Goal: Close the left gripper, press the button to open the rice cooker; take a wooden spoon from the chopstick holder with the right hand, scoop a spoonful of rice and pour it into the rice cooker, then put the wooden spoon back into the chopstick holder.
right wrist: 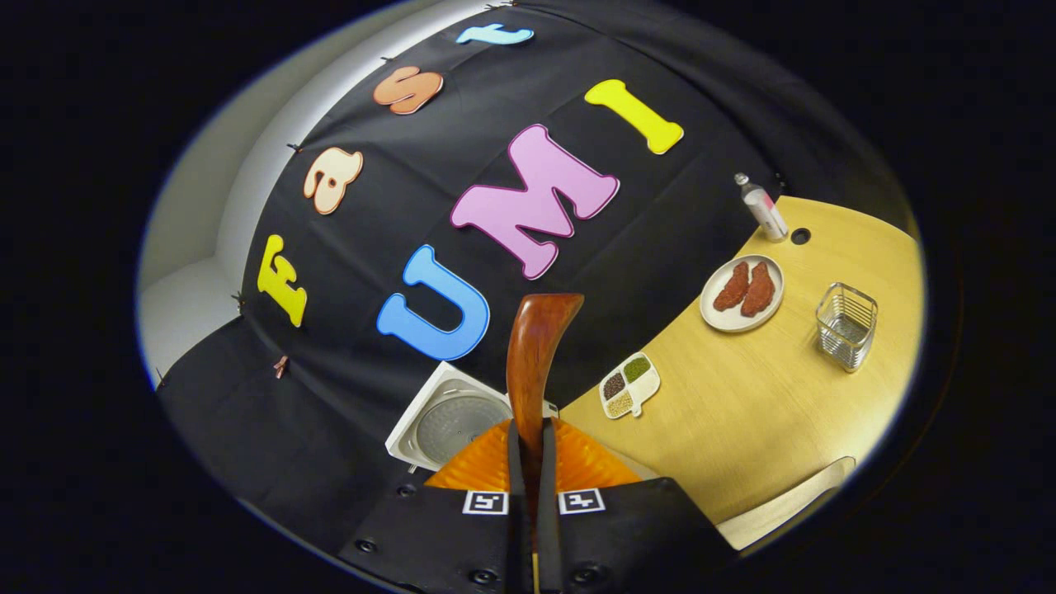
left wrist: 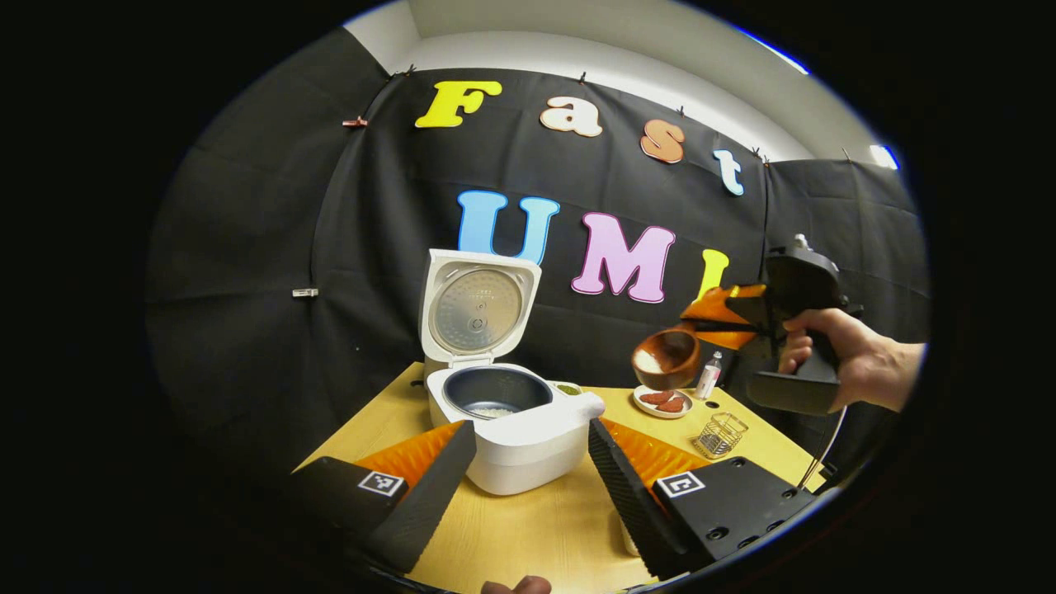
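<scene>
In the left gripper view we take the white rice cooker (left wrist: 516, 429) as our landmark: it stands on the pale wooden table (left wrist: 544, 528) with its lid (left wrist: 477, 307) swung upright and a little rice at the bottom of its dark inner pot. Our left gripper (left wrist: 528, 462) sits just in front of the cooker with its fingers spread wide, one to each side of the body, gripping nothing. Up and to the right of the cooker, a hand (left wrist: 850, 356) carries the right gripper (left wrist: 701, 323), which clamps the handle of a brown wooden spoon (left wrist: 665, 358); the bowl holds white rice and hangs in the air, well apart from the pot. Beyond the cooker to the right lie a small white plate with two reddish pieces (left wrist: 662, 402), a small bottle (left wrist: 708, 376) and a wire mesh chopstick holder (left wrist: 720, 434).

In the right gripper view our right gripper (right wrist: 529, 445) is clenched on the wooden spoon (right wrist: 535, 363), whose handle rises from between the fingers. The cooker's open lid (right wrist: 450, 422) shows just left of the fingers. Right of it lie a four-part dish of grains (right wrist: 629, 385), the plate (right wrist: 741, 292), the wire holder (right wrist: 846, 325) and the bottle (right wrist: 761, 207).
</scene>
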`<action>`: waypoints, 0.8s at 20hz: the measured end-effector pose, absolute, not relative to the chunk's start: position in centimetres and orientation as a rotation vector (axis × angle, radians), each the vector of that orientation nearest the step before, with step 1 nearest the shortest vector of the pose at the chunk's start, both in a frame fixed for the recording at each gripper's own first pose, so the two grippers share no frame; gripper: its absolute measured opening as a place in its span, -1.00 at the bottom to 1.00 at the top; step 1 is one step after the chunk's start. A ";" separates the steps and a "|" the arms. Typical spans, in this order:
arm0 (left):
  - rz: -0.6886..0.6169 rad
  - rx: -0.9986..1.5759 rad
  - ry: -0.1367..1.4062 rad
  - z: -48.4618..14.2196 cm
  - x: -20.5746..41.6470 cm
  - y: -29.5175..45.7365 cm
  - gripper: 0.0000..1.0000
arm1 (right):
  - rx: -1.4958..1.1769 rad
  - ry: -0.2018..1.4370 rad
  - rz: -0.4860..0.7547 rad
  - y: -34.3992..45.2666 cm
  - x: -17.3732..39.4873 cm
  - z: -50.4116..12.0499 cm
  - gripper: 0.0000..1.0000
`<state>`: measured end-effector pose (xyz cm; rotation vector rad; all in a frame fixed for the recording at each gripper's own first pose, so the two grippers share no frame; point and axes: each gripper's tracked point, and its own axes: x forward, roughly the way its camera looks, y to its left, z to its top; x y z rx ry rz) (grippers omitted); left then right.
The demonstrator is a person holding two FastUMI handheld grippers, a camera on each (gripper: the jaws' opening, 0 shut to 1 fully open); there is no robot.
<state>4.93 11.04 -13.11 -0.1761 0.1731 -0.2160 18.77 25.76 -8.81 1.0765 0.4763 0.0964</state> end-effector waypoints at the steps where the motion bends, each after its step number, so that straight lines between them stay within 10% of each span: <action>1: -0.215 -0.178 0.170 -13.2 5.1 11.3 0.91 | 1.071 0.474 0.103 26.6 19.7 -8.6 -0.84; 16: -0.158 -0.252 0.203 -15.2 6.2 15.2 0.91 | 0.805 0.443 0.191 38.6 30.6 -10.3 -0.85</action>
